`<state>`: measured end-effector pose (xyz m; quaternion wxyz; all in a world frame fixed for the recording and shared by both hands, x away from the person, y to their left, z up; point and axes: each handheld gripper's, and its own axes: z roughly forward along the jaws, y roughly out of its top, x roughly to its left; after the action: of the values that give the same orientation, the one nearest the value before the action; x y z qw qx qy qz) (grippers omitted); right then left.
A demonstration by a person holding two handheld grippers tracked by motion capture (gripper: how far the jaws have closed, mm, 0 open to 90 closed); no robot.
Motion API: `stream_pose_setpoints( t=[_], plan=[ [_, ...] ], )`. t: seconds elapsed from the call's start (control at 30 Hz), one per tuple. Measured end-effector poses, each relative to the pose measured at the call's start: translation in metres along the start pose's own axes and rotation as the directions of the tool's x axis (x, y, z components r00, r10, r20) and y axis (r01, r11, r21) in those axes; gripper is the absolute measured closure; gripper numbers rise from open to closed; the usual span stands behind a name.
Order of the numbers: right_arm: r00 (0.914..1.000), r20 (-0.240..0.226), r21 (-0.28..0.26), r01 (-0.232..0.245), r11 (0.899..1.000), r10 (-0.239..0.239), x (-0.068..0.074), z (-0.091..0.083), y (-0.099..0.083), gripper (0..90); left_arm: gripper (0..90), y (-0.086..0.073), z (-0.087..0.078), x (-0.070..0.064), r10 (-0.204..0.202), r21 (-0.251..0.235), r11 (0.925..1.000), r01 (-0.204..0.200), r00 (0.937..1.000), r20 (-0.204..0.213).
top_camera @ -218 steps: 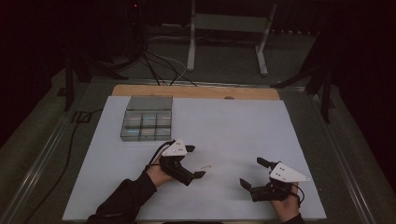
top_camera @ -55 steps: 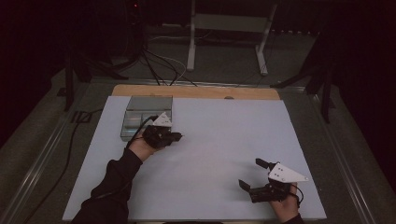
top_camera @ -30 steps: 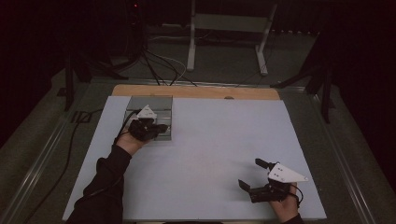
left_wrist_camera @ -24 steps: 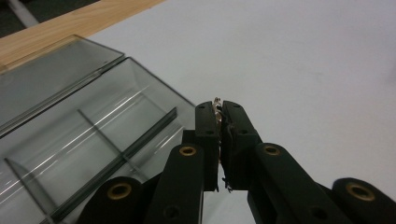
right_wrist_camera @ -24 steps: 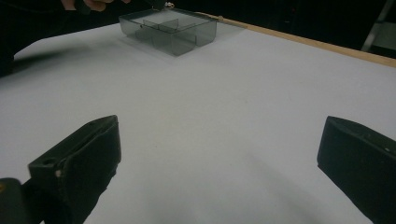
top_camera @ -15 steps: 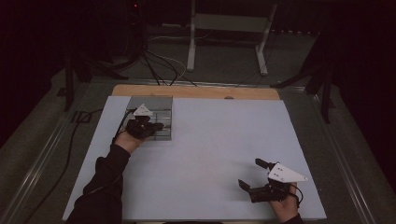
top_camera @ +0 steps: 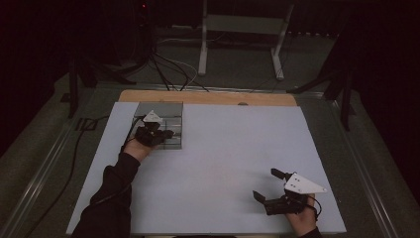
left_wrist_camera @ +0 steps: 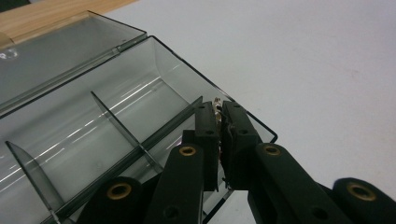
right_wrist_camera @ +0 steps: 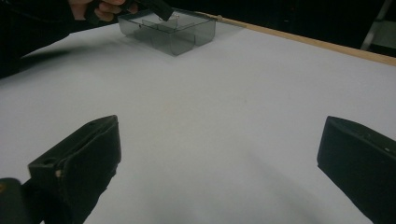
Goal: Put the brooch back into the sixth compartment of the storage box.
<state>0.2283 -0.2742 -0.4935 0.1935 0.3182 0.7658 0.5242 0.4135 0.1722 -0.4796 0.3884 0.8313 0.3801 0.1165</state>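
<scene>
A clear grey compartment box [top_camera: 168,109] with its lid laid open sits at the far left of the white table. My left gripper [top_camera: 166,134] hovers over the box's near right corner. In the left gripper view the gripper [left_wrist_camera: 219,109] is shut on a small silvery metal piece [left_wrist_camera: 217,102], above a compartment by the box wall [left_wrist_camera: 154,60]. My right gripper [top_camera: 266,184] rests near the front right, jaws wide open with nothing between them [right_wrist_camera: 219,140]. Far off in the right gripper view stand the box [right_wrist_camera: 187,35] and the left gripper [right_wrist_camera: 161,9].
A wooden strip [top_camera: 208,97] runs along the table's far edge. Beyond it are a stand's legs [top_camera: 203,49] and cables on the floor [top_camera: 168,69]. A cable [top_camera: 74,163] trails along the left side of the table.
My left gripper has travelled from the middle front of the table up and left to the box, settling over its near right corner. The right gripper has stayed put.
</scene>
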Motion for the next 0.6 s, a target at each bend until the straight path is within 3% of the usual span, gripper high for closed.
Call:
stream_pose_setpoints(
  t=[0.23, 0.6],
  plan=[
    [1.0, 0.0, -0.001, -0.001, 1.0, 0.001, -0.0001, -0.0004, 0.0001, 0.0, 88.0, -0.0009, 0.0067, -0.0003, -0.006, 0.025, 0.9997, 0.006, 1.0, -0.007],
    [1.0, 0.0, -0.001, -0.002, 1.0, 0.002, -0.0003, -0.0009, 0.0001, 0.0, 87.3, -0.0006, 0.0108, 0.0009, -0.018, 0.025, 0.9995, 0.018, 0.9996, -0.022]
  ],
)
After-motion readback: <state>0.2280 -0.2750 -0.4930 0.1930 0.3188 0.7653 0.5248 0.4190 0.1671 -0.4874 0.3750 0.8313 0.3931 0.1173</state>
